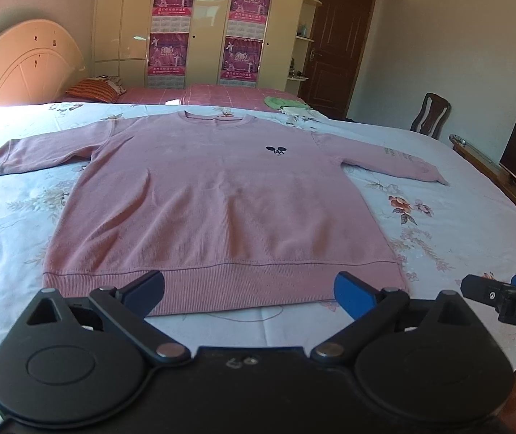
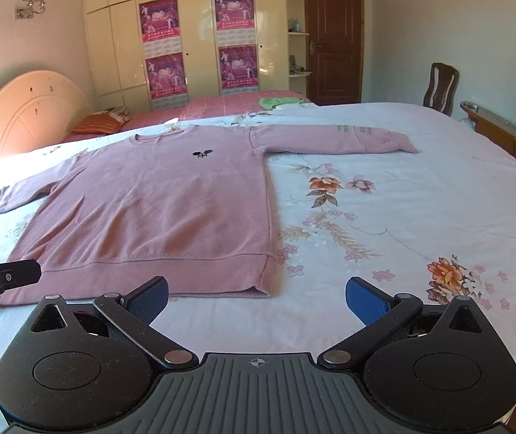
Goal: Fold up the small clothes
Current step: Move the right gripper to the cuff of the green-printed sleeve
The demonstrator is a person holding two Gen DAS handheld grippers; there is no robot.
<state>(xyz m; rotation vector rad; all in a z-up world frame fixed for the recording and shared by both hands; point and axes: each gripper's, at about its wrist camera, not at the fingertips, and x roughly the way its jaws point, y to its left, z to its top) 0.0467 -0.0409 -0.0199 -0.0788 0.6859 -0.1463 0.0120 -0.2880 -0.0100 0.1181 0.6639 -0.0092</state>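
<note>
Spread flat on a floral bedsheet [image 1: 456, 217]: a pink sweatshirt [image 1: 203, 195], sleeves out to both sides. Just short of its ribbed hem, the left gripper [image 1: 249, 294], jaws wide apart.

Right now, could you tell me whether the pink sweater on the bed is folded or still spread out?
Spread out. The pink sweater lies flat, front up, on the floral bedsheet, both sleeves stretched sideways and the hem straight; no fold shows.
</note>
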